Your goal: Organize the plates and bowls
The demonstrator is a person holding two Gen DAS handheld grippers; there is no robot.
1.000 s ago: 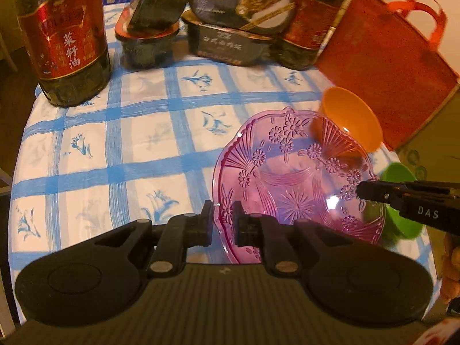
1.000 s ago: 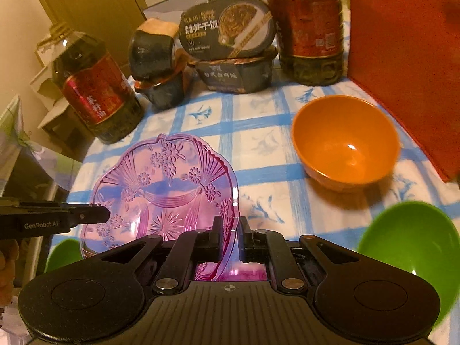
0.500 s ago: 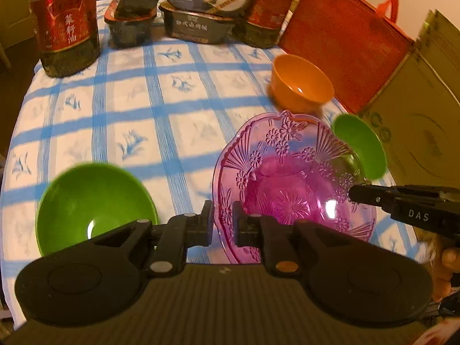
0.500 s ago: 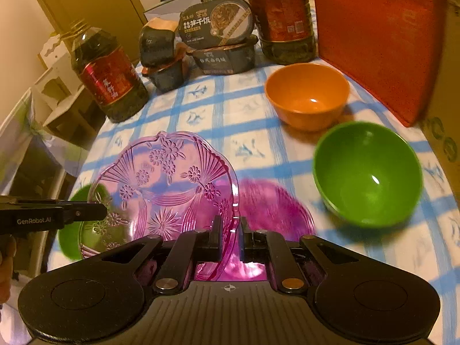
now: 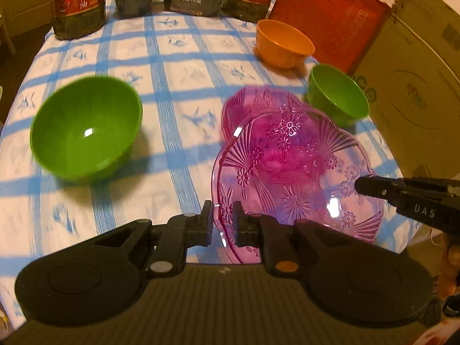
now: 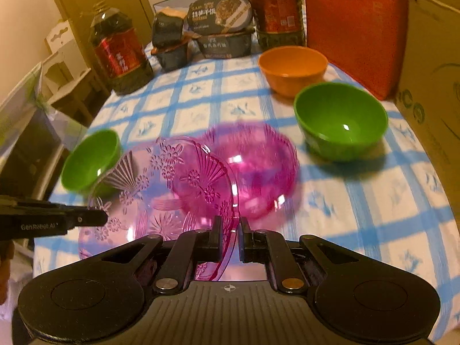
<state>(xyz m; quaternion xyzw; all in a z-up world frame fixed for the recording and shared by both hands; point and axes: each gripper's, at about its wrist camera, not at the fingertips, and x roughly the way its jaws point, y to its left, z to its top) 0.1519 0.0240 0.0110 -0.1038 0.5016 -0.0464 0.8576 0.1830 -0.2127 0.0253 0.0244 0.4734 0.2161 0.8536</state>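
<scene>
A clear pink plate with flower patterns (image 5: pixel 293 172) hangs above the blue-checked tablecloth (image 5: pixel 178 66), held at two opposite rims. My left gripper (image 5: pixel 222 218) is shut on its left rim. My right gripper (image 6: pixel 230 230) is shut on its right rim and also shows as a black tip (image 5: pixel 362 185). Under the far edge of the held plate a second pink dish (image 6: pixel 258 166) lies on the cloth, blurred. Two green bowls (image 6: pixel 340 120) (image 6: pixel 89 158) stand to either side of it. An orange bowl (image 6: pixel 291 69) stands farther back.
Two oil bottles (image 6: pixel 120 54) (image 6: pixel 276 8) and stacked food boxes (image 6: pixel 221 26) line the far edge. A red bag (image 6: pixel 356 26) and a cardboard box (image 6: pixel 431 66) stand along the right side. The table's left edge drops off beside the left green bowl.
Both grippers carried the pink plate back toward the near side of the table. Two green bowls and a second pink dish on the cloth came into view.
</scene>
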